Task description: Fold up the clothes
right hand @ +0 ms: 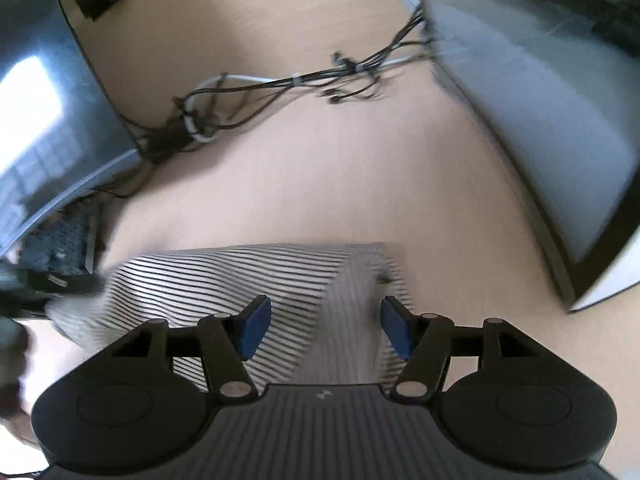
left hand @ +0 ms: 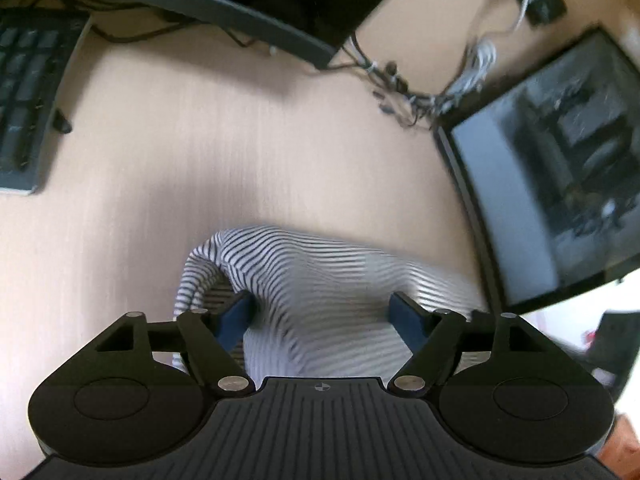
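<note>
A black-and-white striped garment [left hand: 312, 280] lies bunched on the light wooden desk [left hand: 180, 140]. My left gripper [left hand: 322, 314] is open, its blue pads [left hand: 236, 316] spread wide with a raised fold of the cloth between them. The same garment [right hand: 224, 280] shows in the right wrist view, lying flatter. My right gripper [right hand: 324, 326] is open just above its near right part, blue pads [right hand: 256, 326] apart and holding nothing. Both views are motion-blurred.
A keyboard [left hand: 24, 100] lies at the far left, a curved monitor base [left hand: 180, 4] at the back, a dark monitor [left hand: 560, 180] on the right. A bundle of cables [right hand: 260, 92] lies behind the garment, between two monitors [right hand: 540, 120].
</note>
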The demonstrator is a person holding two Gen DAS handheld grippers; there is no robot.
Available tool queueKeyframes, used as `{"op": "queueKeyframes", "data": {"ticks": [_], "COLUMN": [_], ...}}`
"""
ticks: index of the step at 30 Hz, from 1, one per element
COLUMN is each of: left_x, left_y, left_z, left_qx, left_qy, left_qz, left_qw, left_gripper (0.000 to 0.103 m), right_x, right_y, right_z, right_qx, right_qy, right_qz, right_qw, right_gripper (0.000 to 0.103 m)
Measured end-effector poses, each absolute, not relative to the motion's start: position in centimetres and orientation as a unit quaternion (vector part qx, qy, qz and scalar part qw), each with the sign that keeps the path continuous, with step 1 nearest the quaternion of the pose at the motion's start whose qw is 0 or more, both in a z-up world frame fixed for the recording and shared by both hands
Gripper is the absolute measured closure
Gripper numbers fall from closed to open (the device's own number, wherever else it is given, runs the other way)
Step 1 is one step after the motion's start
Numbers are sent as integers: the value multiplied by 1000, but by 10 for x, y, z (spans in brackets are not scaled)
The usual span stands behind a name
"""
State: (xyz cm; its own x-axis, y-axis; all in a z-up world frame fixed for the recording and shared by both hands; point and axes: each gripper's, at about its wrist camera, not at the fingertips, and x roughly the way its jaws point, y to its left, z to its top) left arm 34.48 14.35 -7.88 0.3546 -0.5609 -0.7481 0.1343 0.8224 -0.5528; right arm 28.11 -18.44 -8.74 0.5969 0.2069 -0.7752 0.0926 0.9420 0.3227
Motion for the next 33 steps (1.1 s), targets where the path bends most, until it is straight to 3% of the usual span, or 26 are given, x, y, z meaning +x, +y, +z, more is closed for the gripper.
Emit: {"op": "queueKeyframes", "data": {"ticks": [3,4,10,14,22,24,27,29,30,31,33], "left_x": [348,348,375,370,295,294,304,316,322,327,336], "left_y": [144,144,144,151,163,174,185,177,169,159,137], "left_z": [-90,-89,-59,-37,-77,-64,-42,-42,-47,-55,-71], "left_qx": [-213,-208,-202,-175,-97,-120,-166,-181,-178,-167,-142], "left_qy": [540,536,457,421,501,483,444,438,444,455,475], "left_qz": [-206,-208,-199,-205,-204,-207,-209,-217,-222,-224,-227], "left_qw": [788,791,843,866,835,842,855,853,850,846,839], "left_gripper": [39,43,70,70,70,65,41,34,28,25,25], "right_x": [284,285,324,331,280,273,271,270,271,272,277], "right_y": [-177,-176,-170,-177,-191,-197,-197,-198,-198,-196,-190], "right_z": [-103,-103,-85,-64,-99,-95,-85,-81,-81,-83,-92], "right_qx": [172,169,136,134,124,131,131,143,154,162,167], "right_qy": [457,452,416,386,442,439,423,413,411,413,429], "right_qz": [37,41,35,46,52,53,51,48,48,50,58], "right_qw": [872,875,898,911,887,887,895,898,897,895,886], "right_gripper": [42,52,82,83,76,74,71,65,57,50,47]}}
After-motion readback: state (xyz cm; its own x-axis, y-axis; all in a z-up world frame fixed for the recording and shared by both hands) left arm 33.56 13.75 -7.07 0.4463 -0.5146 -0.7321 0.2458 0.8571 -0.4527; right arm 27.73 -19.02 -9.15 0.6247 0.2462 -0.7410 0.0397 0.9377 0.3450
